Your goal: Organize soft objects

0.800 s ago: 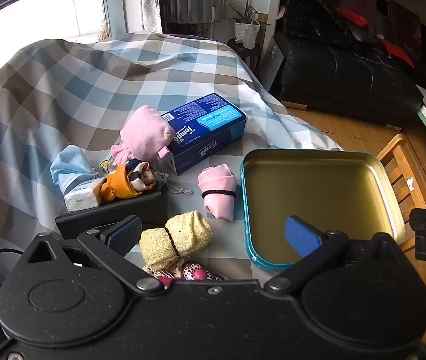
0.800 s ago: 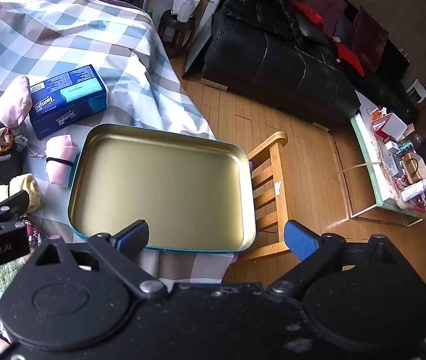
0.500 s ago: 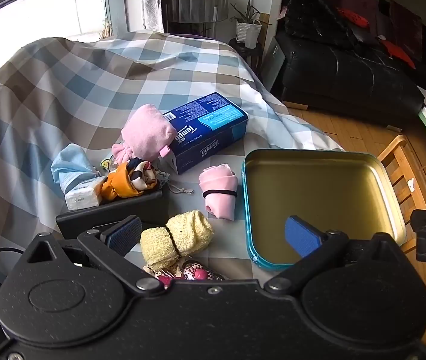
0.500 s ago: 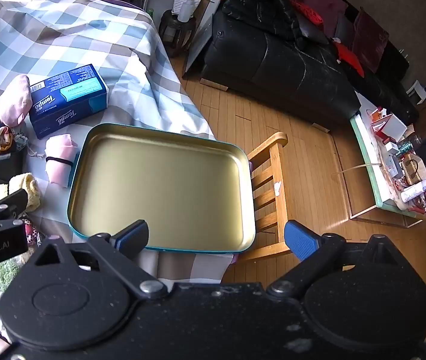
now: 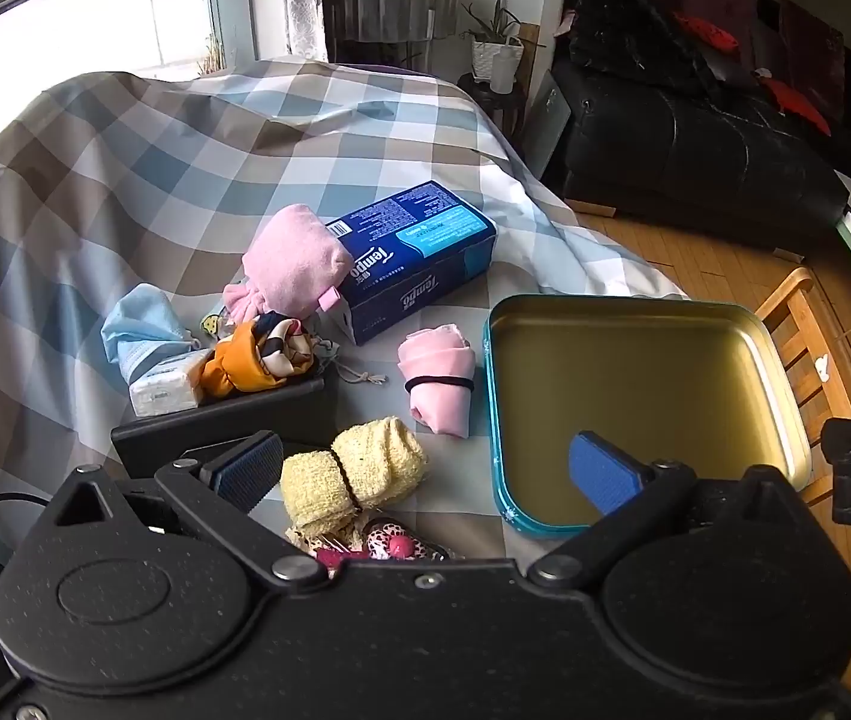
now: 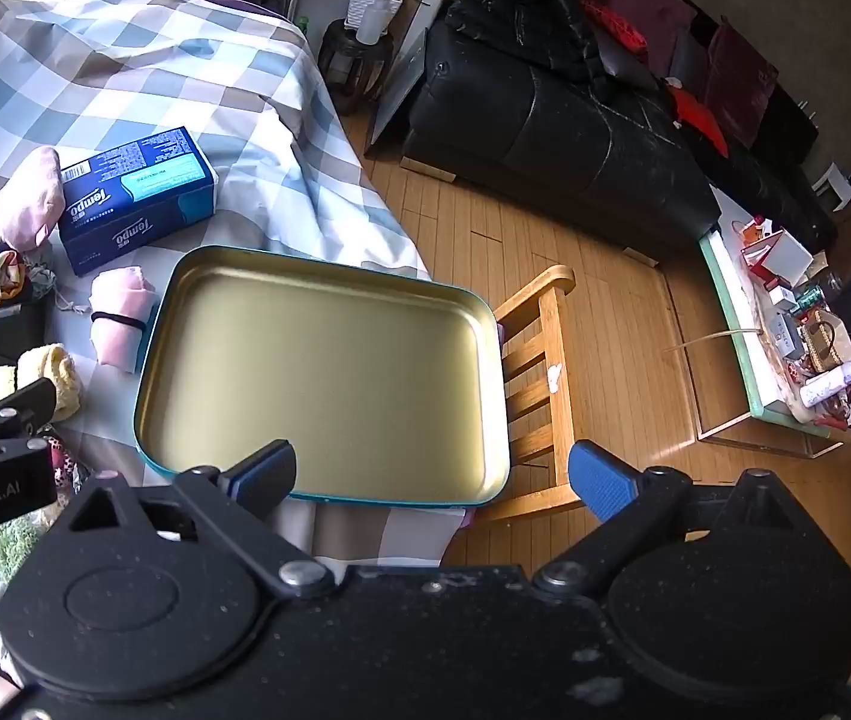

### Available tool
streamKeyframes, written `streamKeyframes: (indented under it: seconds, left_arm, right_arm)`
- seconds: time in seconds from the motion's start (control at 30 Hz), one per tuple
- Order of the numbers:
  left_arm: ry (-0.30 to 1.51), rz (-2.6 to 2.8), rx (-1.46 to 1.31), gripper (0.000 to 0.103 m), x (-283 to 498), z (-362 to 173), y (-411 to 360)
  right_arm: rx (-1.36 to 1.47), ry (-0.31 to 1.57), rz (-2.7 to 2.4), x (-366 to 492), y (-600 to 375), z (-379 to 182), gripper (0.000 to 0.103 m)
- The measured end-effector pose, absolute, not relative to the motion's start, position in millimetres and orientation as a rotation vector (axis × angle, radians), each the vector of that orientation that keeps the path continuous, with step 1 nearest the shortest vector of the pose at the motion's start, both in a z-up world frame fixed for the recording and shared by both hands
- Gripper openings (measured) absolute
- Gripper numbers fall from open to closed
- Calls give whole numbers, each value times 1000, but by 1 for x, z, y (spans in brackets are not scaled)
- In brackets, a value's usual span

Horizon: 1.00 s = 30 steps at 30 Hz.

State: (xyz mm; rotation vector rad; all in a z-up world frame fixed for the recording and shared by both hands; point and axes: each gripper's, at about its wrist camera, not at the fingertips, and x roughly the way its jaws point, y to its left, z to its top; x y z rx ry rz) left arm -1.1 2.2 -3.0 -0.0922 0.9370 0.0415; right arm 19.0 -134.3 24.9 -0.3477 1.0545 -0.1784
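Observation:
An empty gold tin tray with a teal rim lies on the checked cloth. Left of it lie a pink cloth roll with a black band, a yellow towel roll, a pink pouch, an orange patterned scarf and a light blue cloth. My left gripper is open and empty, hovering over the yellow roll and the tray's near left corner. My right gripper is open and empty above the tray's near edge.
A blue Tempo tissue box leans behind the pouch. A black box holds the scarf. A spotted item lies under the left gripper. A wooden chair stands right of the table; a black sofa is behind.
The left gripper view has shifted slightly, with objects drifting a little to the right. The right gripper has barely moved. Both stay open.

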Motion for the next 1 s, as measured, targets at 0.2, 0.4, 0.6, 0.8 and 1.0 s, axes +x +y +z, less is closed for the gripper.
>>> streamKeyframes:
  seconds: [0.2,0.4,0.6,0.8,1.0]
  left_arm:
    - [937,41,-91,99,-2,-3,1]
    - [939,43,-91,99,0,-3,2]
    - [939,42,-92,99,-1,-3,2]
    - [938,42,-90,99,-1,-3,2]
    - [939,43,-90,99,-1,-3,2]
  right_arm:
    - [-348,1056,-179,19,-135,25,98]
    - [-348,1055,-180,19,-134,25,98]
    - [-351,1055,-180,19,-135,24,98]
    - [-350,1055,-179,18,-135,24,98]
    - [-351,1054,-180,18,-135,24,99]
